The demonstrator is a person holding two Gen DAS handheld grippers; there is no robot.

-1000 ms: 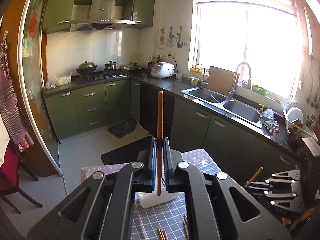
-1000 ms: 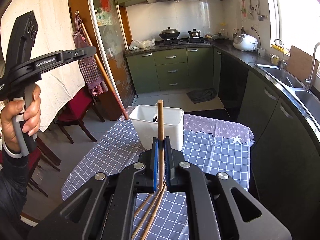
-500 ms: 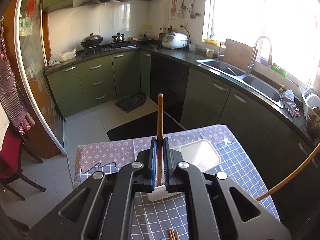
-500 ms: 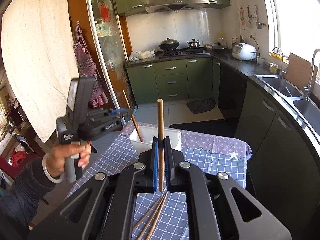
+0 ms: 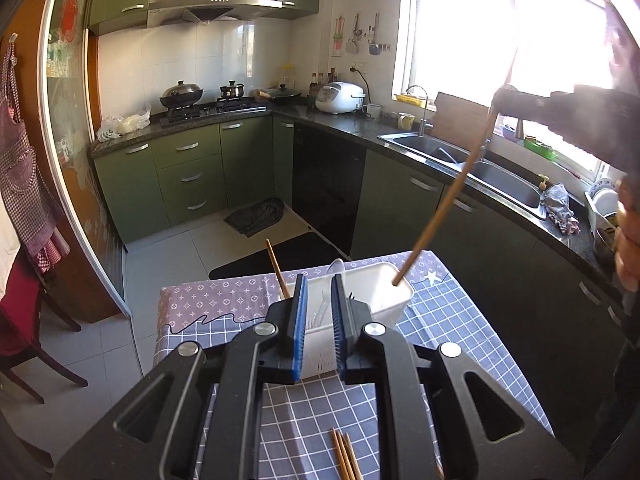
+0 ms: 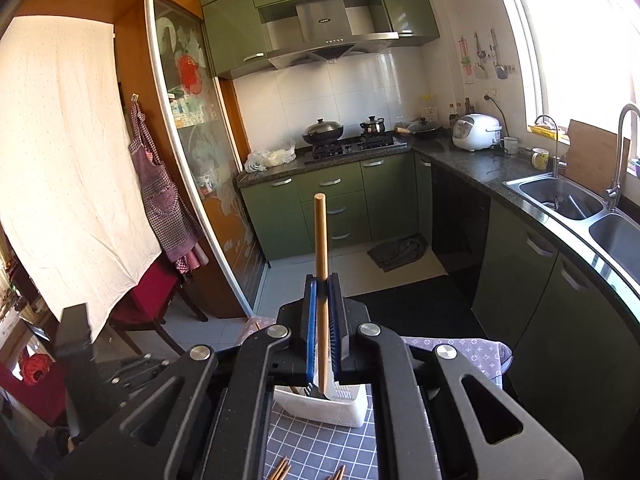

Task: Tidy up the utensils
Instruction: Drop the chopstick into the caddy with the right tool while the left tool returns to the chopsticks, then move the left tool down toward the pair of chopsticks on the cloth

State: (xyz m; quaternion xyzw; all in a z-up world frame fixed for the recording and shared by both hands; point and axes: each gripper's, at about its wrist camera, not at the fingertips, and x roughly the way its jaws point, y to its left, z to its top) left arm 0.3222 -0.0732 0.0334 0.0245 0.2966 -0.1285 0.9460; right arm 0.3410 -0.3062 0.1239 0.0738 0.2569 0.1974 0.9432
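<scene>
Chopstick (image 5: 276, 266) already standing in the left end of the white caddy (image 5: 384, 300), leaning out over its rim. Left tongs (image 5: 318, 334) hang just above the caddy, jaws parted with a clear gap, holding nothing. Forks and a clear utensil are visible inside the caddy too. Right tongs (image 6: 323, 330) are clamped on a second chopstick (image 6: 321, 280); from the left camera that stick (image 5: 444, 200) slants down with its tip at the caddy's right end, right at the rim, can't tell if it's in yet. On the checked counter (image 5: 460, 332), a small bunch of loose chopsticks (image 5: 345, 456) lies near the caddy on the person's side; the right camera shows two clusters of tips there (image 6: 280, 470).

Status, my read: one stick stowed, one about to drop, several still on the counter. Roughly early-to-mid task. Left tongs are free for the next pick.
</scene>
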